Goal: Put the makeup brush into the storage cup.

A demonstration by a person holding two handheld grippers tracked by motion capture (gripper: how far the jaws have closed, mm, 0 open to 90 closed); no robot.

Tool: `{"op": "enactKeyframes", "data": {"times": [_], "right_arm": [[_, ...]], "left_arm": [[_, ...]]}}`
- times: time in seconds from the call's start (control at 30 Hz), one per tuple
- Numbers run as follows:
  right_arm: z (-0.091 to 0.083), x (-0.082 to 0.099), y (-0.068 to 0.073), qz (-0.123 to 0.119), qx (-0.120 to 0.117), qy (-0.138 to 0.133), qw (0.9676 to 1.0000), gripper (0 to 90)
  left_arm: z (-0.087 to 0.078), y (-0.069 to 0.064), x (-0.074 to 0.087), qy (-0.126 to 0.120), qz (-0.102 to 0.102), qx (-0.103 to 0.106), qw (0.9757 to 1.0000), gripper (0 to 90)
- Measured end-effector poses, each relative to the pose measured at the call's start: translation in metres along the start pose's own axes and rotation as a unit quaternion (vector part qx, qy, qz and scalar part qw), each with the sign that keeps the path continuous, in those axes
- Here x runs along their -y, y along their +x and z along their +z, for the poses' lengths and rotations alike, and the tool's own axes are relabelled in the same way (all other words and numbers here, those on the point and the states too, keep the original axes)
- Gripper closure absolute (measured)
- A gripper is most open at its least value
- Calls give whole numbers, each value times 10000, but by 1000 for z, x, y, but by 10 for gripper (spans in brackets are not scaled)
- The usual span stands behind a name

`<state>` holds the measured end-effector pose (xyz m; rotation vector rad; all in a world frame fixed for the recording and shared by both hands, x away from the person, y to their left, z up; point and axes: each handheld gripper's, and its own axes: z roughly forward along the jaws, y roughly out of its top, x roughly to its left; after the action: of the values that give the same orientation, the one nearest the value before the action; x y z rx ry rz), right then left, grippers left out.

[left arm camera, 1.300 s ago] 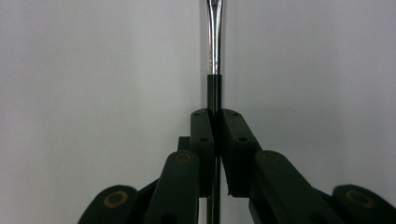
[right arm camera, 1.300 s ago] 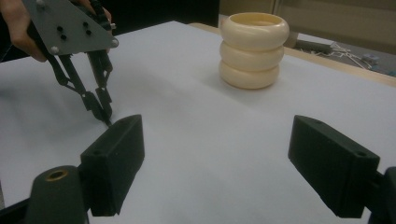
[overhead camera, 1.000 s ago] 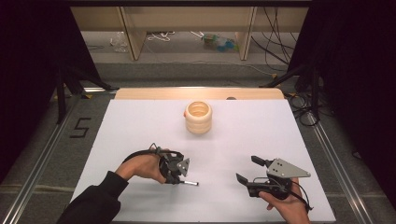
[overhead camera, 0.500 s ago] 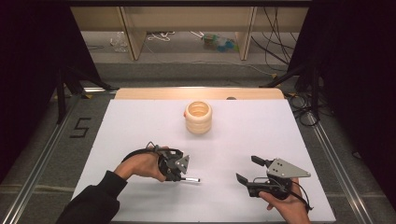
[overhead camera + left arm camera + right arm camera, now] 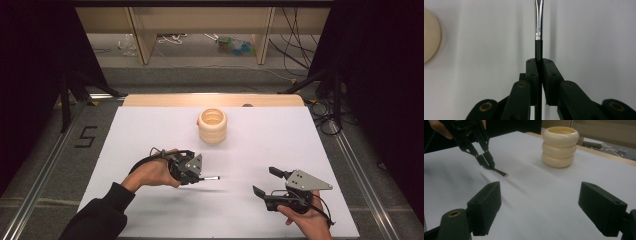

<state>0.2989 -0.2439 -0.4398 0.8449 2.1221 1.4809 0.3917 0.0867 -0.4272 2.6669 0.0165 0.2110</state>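
A thin black-handled brush [image 5: 538,47] with a silver ferrule is clamped between the pads of the left gripper [image 5: 196,173], with handle and ferrule sticking straight out past the fingertips. Compared with a second ago, the brush is lifted: earlier its tip was seen low near the white table [image 5: 260,145], now it is held clear above it, with a faint shadow just under the gripper. The left hand [image 5: 152,172] is seen slightly higher and the tool more level.

The right gripper [image 5: 264,182] is unchanged, held by the right hand [image 5: 307,220] near the table's near edge, jaws spread wide apart with nothing between them.

The clamp itself is shown close up in the left gripper view, pads pressed on the black handle; the high view gives just a small stub. In the right gripper view the left gripper [image 5: 488,163] is seen angled down, the brush tip [image 5: 501,172] just off the surface, and a cream ribbed holder [image 5: 560,146] is seen beyond, well apart from both grippers. The holder's open top [image 5: 212,118] is shown in the high view.
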Motion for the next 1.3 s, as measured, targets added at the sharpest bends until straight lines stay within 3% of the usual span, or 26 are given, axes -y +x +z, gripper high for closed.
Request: {"op": "enactKeyframes", "data": {"times": [0.03,0.07,0.13,0.2,0.23,0.3,0.33,0.47,0.5,0.53,0.57,0.63,0.7,0.73,0.8,0.9,0.93,1.07,1.13,1.17,1.23,1.27,1.3], "right_arm": [[-1,0,0,-12,15,57,10000,196],[-3,-1,0,-28,54,192,9998,196],[-3,-1,0,-27,44,197,9998,196],[-3,-1,0,-33,44,198,9998,196],[-3,-1,0,-33,48,190,9998,196],[0,0,0,-5,-1,2,10000,196],[-1,0,1,87,-27,112,9999,196],[0,0,0,-18,7,27,10000,196],[0,0,0,-9,-7,0,10000,196],[0,0,0,-19,11,30,10000,196],[0,0,0,-11,-5,-2,10000,196],[-3,-1,0,-26,44,146,9999,196],[-3,-1,0,-33,47,189,9998,196],[-3,-1,0,-35,49,189,9998,196],[-3,-1,0,-34,45,191,9998,196],[-3,-1,0,-35,46,191,9998,196],[-3,-1,0,-33,46,187,9998,196],[-3,-1,0,-7,22,214,9998,196],[-3,-1,1,1,25,228,9997,196],[-3,-1,1,0,26,225,9997,196],[-4,-1,1,26,4,246,9997,196],[0,0,2,95,-70,62,9999,196],[0,0,1,86,-62,56,9999,196]], "left_arm": [[-1,0,0,-87,-143,-43,9999,835],[-2,1,0,-123,-160,-84,9998,835],[-4,3,-1,-271,-267,-258,9989,835],[-6,6,-1,-553,-535,-395,9962,835],[-8,9,0,-602,-544,-463,9956,835],[-12,12,1,-824,-748,-557,9922,835],[-14,13,2,-974,-798,-596,9903,835],[-23,18,3,-1217,-782,-782,9864,835],[-23,17,3,-1362,-927,-840,9828,835],[-24,18,4,-1347,-900,-874,9829,835],[-24,19,4,-1447,-1005,-952,9797,835],[-25,21,5,-1477,-1044,-972,9787,835],[-26,21,6,-1646,-1184,-1011,9740,835],[-27,22,6,-1661,-1167,-1022,9738,835],[-29,23,7,-1794,-1233,-1114,9696,835],[-32,23,7,-2133,-1421,-1219,9589,835],[-35,25,8,-2170,-1379,-1277,9579,835],[-40,26,9,-2381,-1551,-1424,9481,835],[-42,27,10,-2512,-1640,-1502,9420,835],[-43,28,11,-2534,-1610,-1545,9413,835],[-44,28,11,-2641,-1702,-1607,9356,835],[-45,28,12,-2696,-1727,-1638,9331,835],[-46,28,12,-2749,-1687,-1721,9308,835]]}}
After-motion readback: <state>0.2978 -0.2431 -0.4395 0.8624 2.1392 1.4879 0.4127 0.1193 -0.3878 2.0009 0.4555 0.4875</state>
